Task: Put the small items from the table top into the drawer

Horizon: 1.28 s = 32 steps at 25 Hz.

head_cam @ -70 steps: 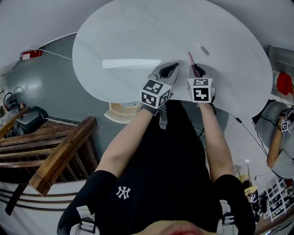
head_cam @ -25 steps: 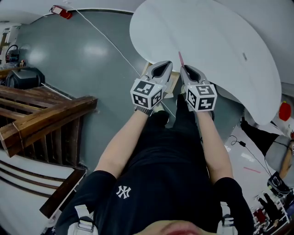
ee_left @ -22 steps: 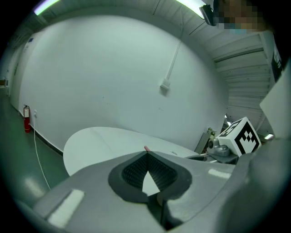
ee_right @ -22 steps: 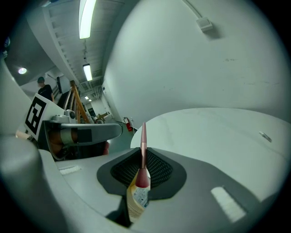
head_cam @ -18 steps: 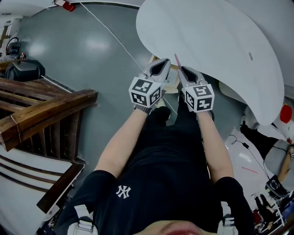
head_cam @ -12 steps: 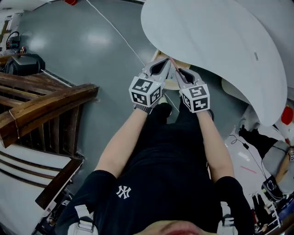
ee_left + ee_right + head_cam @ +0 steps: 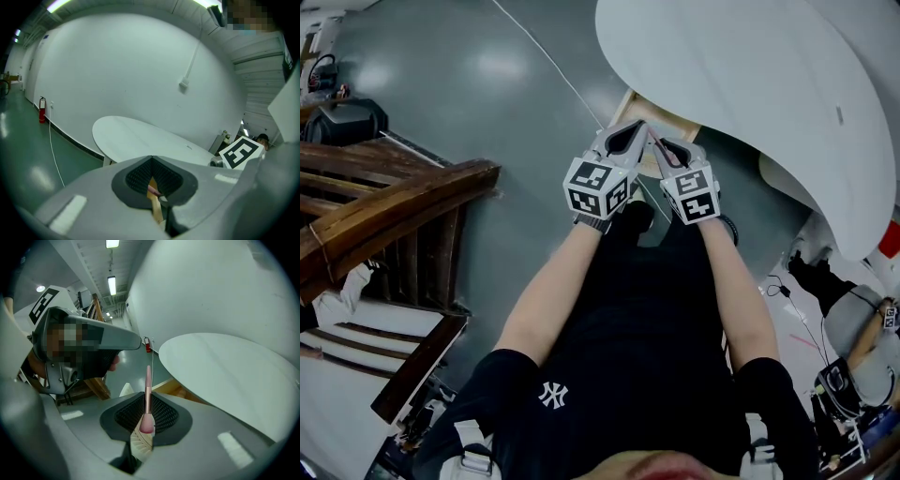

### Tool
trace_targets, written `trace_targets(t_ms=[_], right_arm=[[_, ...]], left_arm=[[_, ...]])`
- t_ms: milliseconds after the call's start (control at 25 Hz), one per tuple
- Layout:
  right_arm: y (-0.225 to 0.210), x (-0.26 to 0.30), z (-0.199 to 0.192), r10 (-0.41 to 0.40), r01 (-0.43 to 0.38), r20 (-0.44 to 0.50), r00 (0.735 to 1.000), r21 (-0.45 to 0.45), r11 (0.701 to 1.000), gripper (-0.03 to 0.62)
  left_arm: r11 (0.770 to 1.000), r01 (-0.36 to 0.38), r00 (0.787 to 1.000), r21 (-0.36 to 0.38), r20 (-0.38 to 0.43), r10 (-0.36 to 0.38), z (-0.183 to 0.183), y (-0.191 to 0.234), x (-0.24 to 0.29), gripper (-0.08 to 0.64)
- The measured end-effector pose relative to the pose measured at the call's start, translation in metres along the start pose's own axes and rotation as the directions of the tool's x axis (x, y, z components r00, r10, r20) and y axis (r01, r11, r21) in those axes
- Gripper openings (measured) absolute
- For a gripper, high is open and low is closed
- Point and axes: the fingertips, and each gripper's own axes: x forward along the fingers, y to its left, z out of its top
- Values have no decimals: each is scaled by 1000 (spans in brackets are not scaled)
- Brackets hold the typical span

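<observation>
- Two tools, one per hand, held close together, seen from above.
- L tool (image 7: 635, 130): tips pressed together, nothing pinched as far as its own view shows. It hovers just beside the R tool's load.
- drawer (image 7: 630, 103): pale wood, pulled out from under the desk edge, below both tools. Contents not visible.
- slim pink brush (image 7: 147, 390): pinched near its thicker end, handle pointing fwd, above the drawer and not yet released.
- R tool (image 7: 667, 150): clamped on the slim pink brush.
- desk (image 7: 750, 84): white, oval, mostly bare.
- tiny item (image 7: 838, 113): lies on the desk far to the R, well apart from both tools. Too small to identify.
- Progress, my read: brush is at the drawer w/ the drop pending. At least that one tiny item remains to fetch afterwards.
</observation>
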Motion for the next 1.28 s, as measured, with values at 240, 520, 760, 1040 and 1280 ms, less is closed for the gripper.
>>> trace_targets(t_ms=[240, 520, 760, 1040, 1280], right_arm=[[1, 22, -22, 6, -8, -64, 998, -41, 999, 67], [0, 46, -37, 2, -11, -118, 993, -83, 997, 69], [-3, 61, -47, 20, -38, -158, 987, -117, 992, 94], [-1, 63, -50, 20, -41, -172, 985, -119, 992, 100], [-10, 43, -31, -7, -4, -116, 993, -92, 996, 55]], left_arm=[[1000, -5, 1000, -10, -7, 5, -17, 14, 7, 0], [1000, -4, 1000, -16, -15, 4, -23, 29, 14, 0], [1000, -4, 1000, -14, -21, 3, -26, 36, 24, 0], [1000, -1, 1000, -17, -26, 1, -25, 39, 25, 0], [1000, 12, 999, -13, -35, -13, -19, 28, 29, 0]])
